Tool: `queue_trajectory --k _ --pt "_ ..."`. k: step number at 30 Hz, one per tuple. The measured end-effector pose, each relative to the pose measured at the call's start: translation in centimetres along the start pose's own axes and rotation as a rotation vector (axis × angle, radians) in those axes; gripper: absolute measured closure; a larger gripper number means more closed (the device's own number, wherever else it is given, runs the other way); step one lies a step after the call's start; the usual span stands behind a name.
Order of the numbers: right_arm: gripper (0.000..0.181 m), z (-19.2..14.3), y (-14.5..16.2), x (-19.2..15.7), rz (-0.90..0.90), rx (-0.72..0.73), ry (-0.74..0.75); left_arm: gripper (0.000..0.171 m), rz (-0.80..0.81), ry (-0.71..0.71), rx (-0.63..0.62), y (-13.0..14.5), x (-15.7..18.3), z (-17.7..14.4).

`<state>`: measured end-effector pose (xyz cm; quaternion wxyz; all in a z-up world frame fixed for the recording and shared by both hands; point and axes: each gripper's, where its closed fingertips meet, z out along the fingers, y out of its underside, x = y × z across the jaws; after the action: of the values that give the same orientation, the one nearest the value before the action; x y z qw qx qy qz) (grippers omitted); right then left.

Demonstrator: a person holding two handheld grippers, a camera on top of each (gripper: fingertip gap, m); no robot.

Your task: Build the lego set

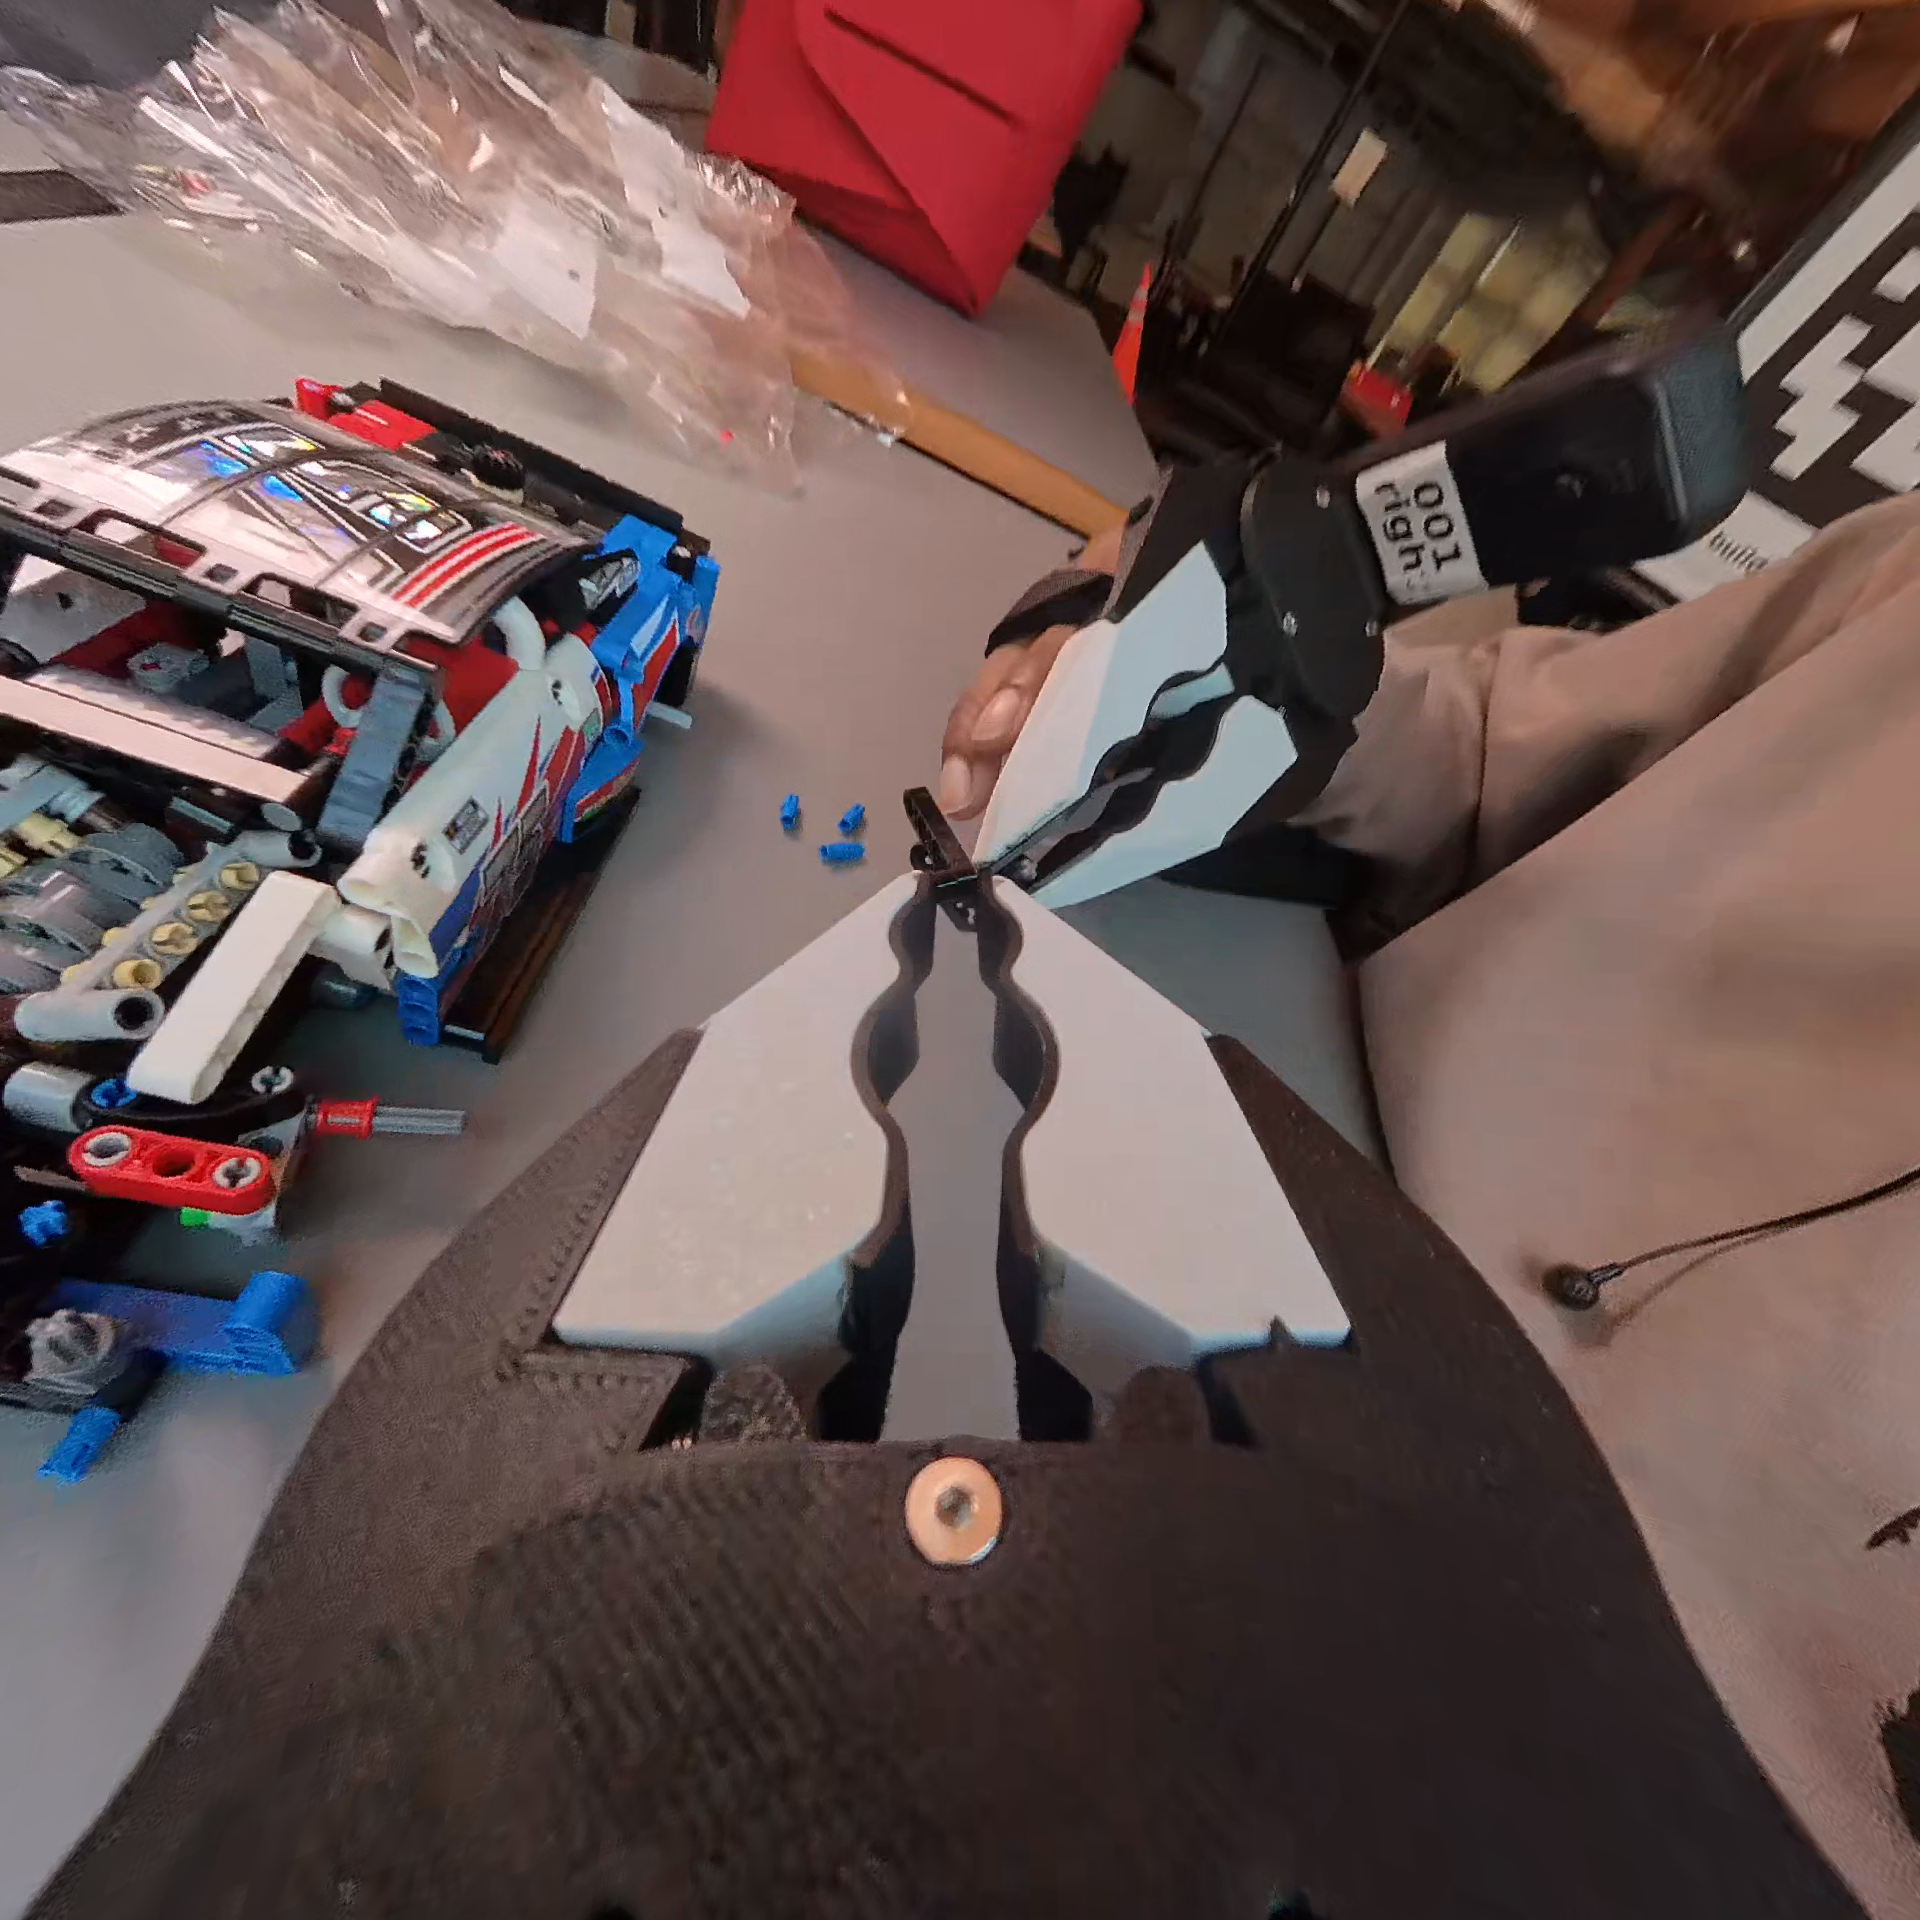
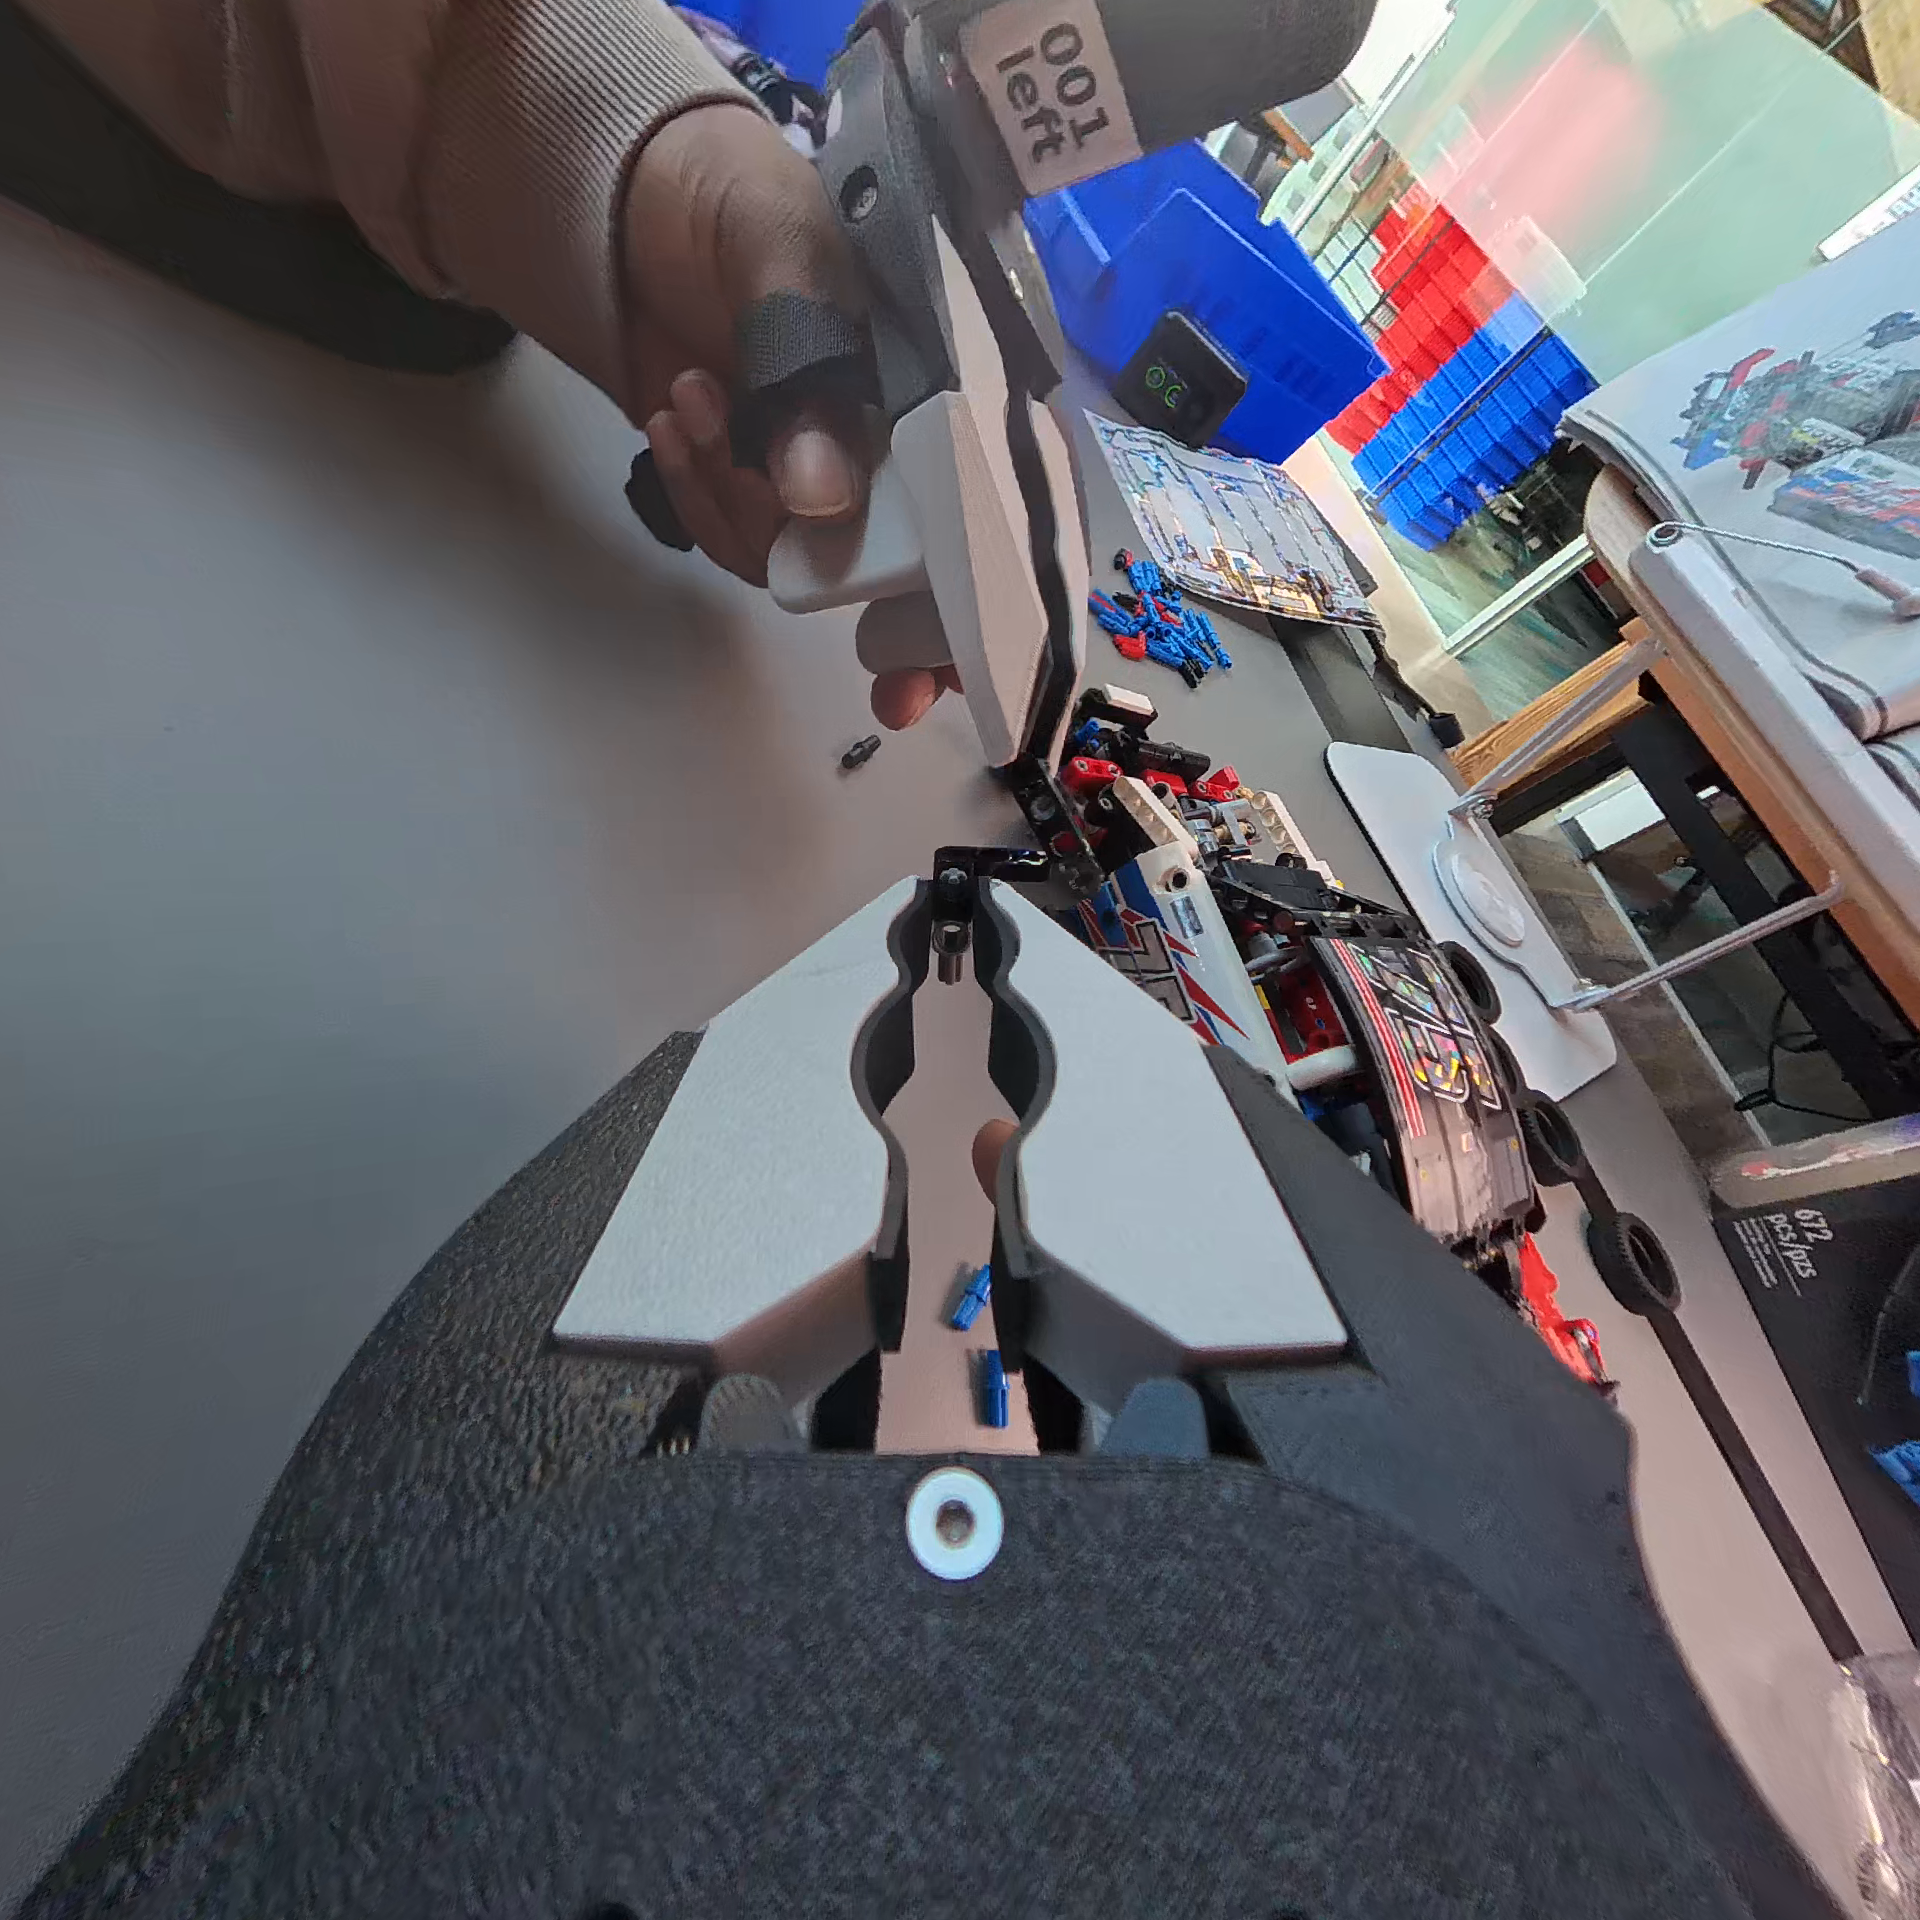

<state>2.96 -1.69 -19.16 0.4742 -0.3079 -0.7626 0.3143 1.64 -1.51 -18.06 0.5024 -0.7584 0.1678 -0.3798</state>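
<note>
My left gripper [image 1: 956,896] is shut on a short black beam [image 1: 933,836] and holds it just above the grey table [image 1: 790,644]. In the right wrist view it comes down from above [image 2: 1039,767] with the beam [image 2: 1051,821] hanging from its tips. My right gripper [image 2: 954,899] is shut on a small black pin connector [image 2: 951,920], whose far end touches the beam's lower end. The right gripper also shows in the left wrist view [image 1: 995,871], tip to tip with the left. The partly built car [image 1: 312,727] stands to the left of both.
Three blue pins [image 1: 836,831] lie on the table just beyond the tips, and one black pin [image 2: 860,750] lies nearby. Plastic bags [image 1: 468,187], a red box [image 1: 914,135], an instruction sheet [image 2: 1226,530], a pile of pins [image 2: 1158,623], loose tyres [image 2: 1631,1262] and the set's box [image 2: 1829,1299] lie around. The grippers are tip to tip, or close to it.
</note>
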Motion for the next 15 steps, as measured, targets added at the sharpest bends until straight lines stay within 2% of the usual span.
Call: queue_trajectory --k 4,10,15 --pt "0.176 0.0 1.4 -1.8 -0.038 -0.065 -0.112 0.168 0.098 -0.033 -0.195 2.8 -0.2 0.4" --pt "0.176 -1.0 2.8 -1.7 0.015 -0.111 -0.187 0.171 0.256 -0.025 -0.453 7.0 0.0 0.5" --pt "0.176 -0.8 3.6 -1.3 0.027 -0.132 -0.171 0.171 0.282 0.001 -0.501 7.9 0.1 0.8"
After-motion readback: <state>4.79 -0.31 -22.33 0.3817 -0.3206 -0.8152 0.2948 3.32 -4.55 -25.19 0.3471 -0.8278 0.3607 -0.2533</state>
